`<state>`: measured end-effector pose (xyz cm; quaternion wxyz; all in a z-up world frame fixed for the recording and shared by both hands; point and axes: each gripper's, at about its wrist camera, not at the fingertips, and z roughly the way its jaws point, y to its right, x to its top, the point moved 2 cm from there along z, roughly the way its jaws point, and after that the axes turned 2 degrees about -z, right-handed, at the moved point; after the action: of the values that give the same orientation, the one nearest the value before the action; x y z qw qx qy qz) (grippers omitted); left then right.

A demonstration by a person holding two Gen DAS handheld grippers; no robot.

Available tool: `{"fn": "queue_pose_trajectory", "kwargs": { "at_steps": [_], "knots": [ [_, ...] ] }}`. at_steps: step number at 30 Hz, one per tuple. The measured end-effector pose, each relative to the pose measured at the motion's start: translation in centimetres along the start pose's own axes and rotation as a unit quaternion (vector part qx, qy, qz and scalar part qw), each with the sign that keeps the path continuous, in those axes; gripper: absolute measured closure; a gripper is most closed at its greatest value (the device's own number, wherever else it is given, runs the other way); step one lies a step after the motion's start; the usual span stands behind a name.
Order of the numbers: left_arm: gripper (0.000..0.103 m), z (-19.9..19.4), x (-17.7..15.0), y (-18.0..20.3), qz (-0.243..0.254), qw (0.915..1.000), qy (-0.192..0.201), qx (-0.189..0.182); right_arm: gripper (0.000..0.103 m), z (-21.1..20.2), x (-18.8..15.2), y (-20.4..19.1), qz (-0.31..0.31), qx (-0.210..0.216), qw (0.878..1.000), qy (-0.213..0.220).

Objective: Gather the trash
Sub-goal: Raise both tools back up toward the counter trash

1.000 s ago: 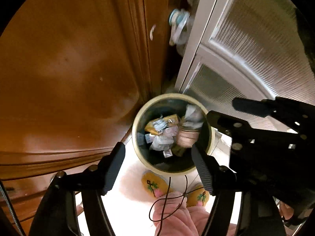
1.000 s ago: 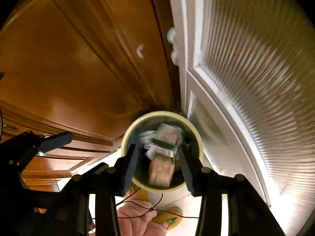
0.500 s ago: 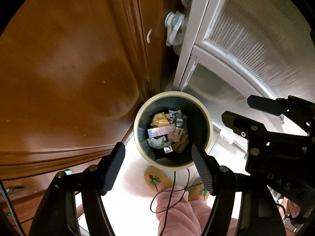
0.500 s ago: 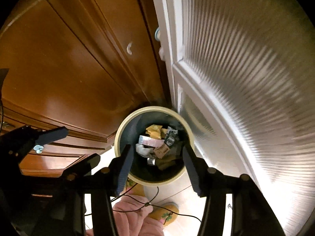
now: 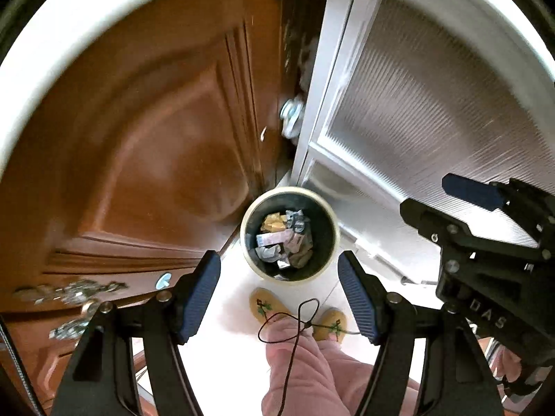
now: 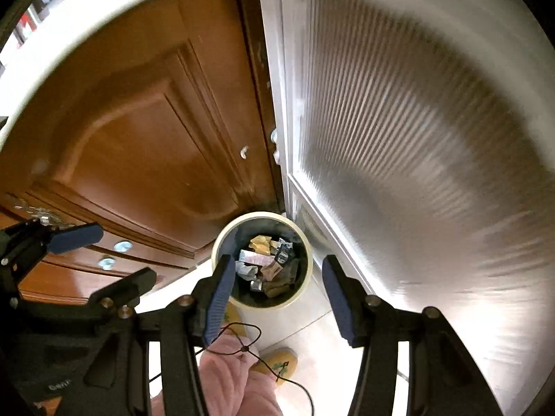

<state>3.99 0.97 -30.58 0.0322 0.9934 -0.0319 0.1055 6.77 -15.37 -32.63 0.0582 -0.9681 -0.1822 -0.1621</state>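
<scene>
A round cream-rimmed trash bin stands on the white floor below both grippers; it also shows in the right wrist view. Several crumpled wrappers and paper scraps lie inside it, also seen in the right wrist view. My left gripper is open and empty, high above the bin. My right gripper is open and empty too, and it shows at the right of the left wrist view.
A brown wooden cabinet door rises left of the bin. A white door with ribbed glass stands to the right. The person's yellow slippers and pink trouser legs are just in front of the bin.
A piece of trash that was dropping between the right gripper's fingers has landed in the bin. Both grippers have risen, so the bin looks smaller and farther below.
</scene>
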Motion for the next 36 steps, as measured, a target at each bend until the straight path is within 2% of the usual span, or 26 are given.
{"fn": "queue_pose_trajectory", "kwargs": {
  "at_steps": [9,15,19,26,36],
  "knots": [
    [0.035,-9.3,1.4,1.9,0.036,0.9987,0.037,-0.004,0.050,-9.5,1.5,-0.3,-0.033,-0.030,0.998,0.033],
    [0.035,-14.4,3.5,3.0,0.064,0.9955,0.069,-0.002,0.050,-14.7,3.1,1.0,-0.024,-0.040,0.997,0.056],
    [0.035,-17.8,6.0,3.8,0.087,0.9912,0.100,0.003,0.050,-17.9,4.4,2.4,-0.010,-0.048,0.996,0.074],
    [0.035,-22.1,11.5,4.2,0.115,0.9845,0.132,-0.010,0.050,-21.7,8.0,5.4,0.024,-0.076,0.991,0.103],
    [0.034,-23.4,20.1,4.2,0.167,0.9715,0.165,-0.034,0.050,-25.1,14.8,10.2,0.099,-0.135,0.973,0.158]
  ]
}}
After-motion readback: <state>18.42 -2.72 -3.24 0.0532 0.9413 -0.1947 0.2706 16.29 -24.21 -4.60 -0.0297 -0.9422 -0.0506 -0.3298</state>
